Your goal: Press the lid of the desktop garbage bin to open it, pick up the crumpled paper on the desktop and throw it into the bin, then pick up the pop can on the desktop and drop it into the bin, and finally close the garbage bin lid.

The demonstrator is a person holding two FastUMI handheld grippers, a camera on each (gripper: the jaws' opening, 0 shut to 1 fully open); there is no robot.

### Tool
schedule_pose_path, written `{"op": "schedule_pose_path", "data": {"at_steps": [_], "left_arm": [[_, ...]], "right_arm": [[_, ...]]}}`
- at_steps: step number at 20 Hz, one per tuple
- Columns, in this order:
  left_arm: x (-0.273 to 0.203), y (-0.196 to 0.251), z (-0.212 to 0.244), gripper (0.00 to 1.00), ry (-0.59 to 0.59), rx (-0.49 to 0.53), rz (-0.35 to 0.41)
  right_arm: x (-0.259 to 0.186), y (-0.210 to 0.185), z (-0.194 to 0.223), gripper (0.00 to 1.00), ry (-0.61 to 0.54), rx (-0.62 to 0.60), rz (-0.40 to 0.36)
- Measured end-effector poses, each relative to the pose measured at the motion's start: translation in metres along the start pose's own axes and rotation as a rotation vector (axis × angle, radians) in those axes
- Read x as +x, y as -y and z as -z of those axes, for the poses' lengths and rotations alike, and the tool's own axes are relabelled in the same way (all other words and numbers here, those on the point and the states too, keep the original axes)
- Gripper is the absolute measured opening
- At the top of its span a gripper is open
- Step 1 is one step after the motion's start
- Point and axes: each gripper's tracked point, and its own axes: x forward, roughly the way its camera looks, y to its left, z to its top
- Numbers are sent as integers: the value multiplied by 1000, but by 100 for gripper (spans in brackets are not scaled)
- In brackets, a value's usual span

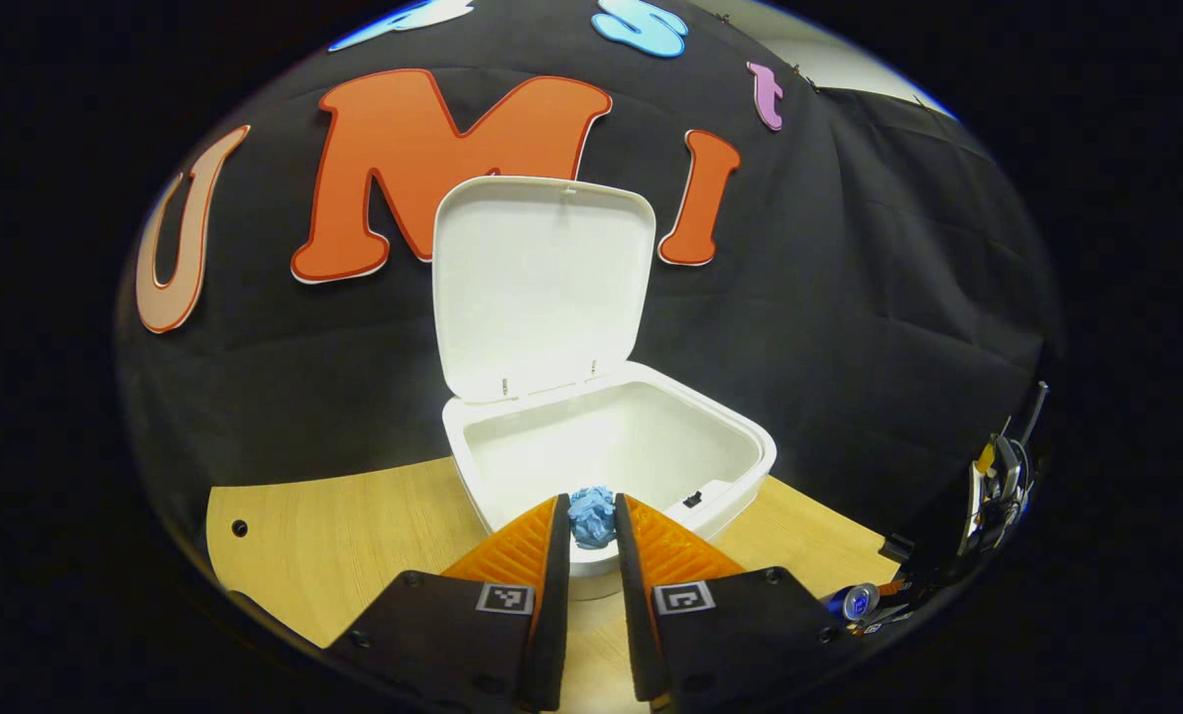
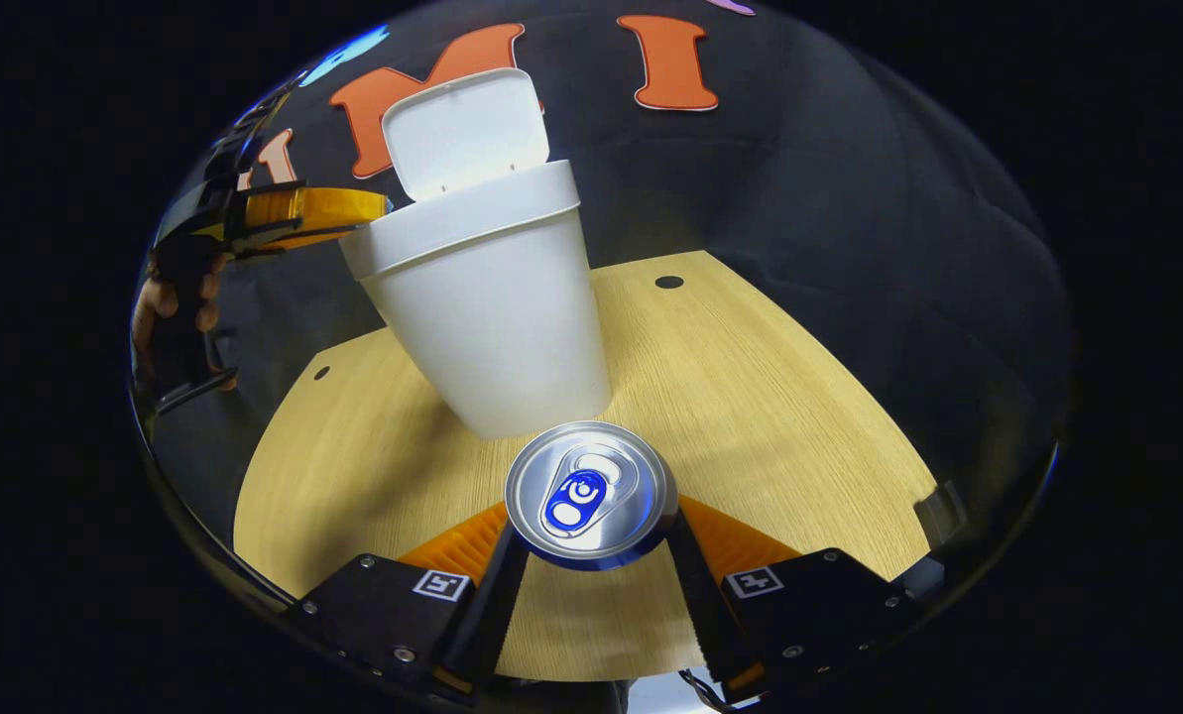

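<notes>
Blue crumpled paper ball (image 1: 592,516) pinched in my left tongs (image 1: 591,526), at the near rim of the white plastic bin (image 1: 611,446), lid (image 1: 541,283) up.
Paper drop is in hand: I need to reach further over the opening, then release. Right tongs (image 2: 591,540) straddle the silver pop can (image 2: 589,493) standing on the wooden counter (image 2: 750,397); can't tell if they've clamped.

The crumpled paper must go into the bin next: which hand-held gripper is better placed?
Left. The left hand-held gripper holds the crumpled paper at the open bin; the right hand-held gripper straddles the pop can.
</notes>
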Motion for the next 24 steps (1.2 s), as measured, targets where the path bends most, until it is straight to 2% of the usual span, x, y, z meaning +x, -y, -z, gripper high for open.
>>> {"op": "schedule_pose_path", "data": {"at_steps": [2,3,4,10,11,12,13,16,18,24], "left_arm": [[2,0,-2,36,2,3,-1],[1,-1,-2,47,4,4,-5],[2,-2,-2,52,4,2,-6],[-7,-5,-6,70,29,-2,-11],[-9,-7,-6,77,37,-2,-14],[-12,-12,-6,80,43,-3,-27],[-16,-17,-6,87,51,-9,-37],[-26,-30,2,92,54,-47,-56],[-34,-43,9,98,58,-57,-87],[-58,-77,24,98,68,-54,-174]], "right_arm": [[0,0,-2,78,4,0,1],[-1,0,-3,78,6,0,2],[-1,0,-4,79,9,-1,3],[-5,1,-14,79,30,0,1],[-7,-1,-19,78,35,13,-10],[-7,0,-23,78,46,19,-15],[-10,2,-27,78,56,16,-16],[-15,1,-36,79,67,-6,-23],[-19,-1,-42,79,77,-15,-33],[-43,-2,-73,79,128,-64,-67]]}}
